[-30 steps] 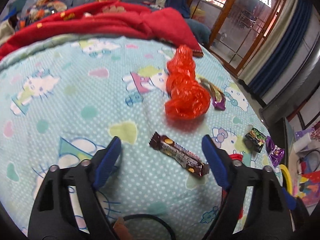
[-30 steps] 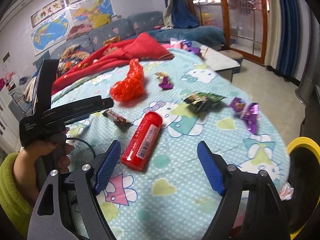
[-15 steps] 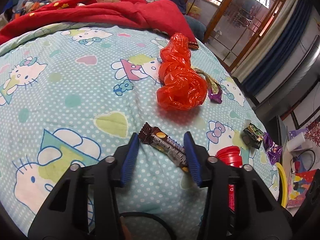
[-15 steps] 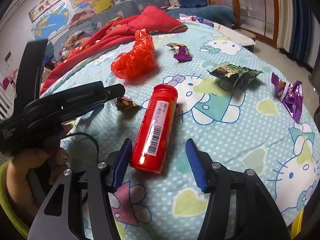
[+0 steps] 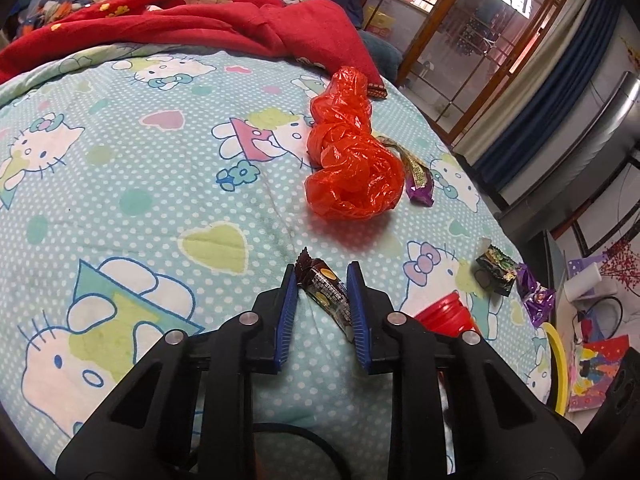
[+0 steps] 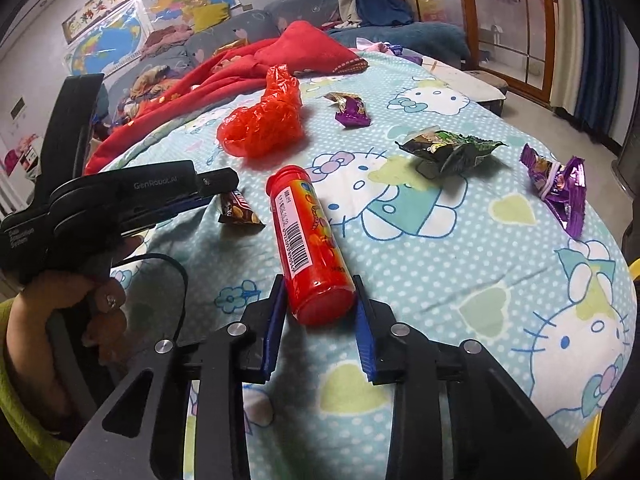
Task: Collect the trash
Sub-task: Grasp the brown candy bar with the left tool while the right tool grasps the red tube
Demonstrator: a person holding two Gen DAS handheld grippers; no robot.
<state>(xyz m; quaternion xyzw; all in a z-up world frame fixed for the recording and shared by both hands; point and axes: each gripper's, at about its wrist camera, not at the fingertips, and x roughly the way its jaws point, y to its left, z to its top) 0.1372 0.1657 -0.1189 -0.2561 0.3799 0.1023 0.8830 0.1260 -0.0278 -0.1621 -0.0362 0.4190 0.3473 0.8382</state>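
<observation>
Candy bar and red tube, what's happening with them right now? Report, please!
Left hand-held gripper just closing, clamped on brown candy bar. Right hand-held gripper just closing, pinching red tube. Both still on the bedspread. Nothing in the way.

A home bedroom: cartoon-print quilt (image 5: 120,184), red blanket (image 5: 180,20), wall maps (image 6: 120,28)

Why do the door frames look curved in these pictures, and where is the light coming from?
Both views use a fisheye lens, so straight edges bow near the borders and the corners go black. In the left wrist view daylight enters through the glass doors; the red plastic bag glistens and casts a soft reddish shadow. The right wrist view is sharp and evenly lit.
</observation>
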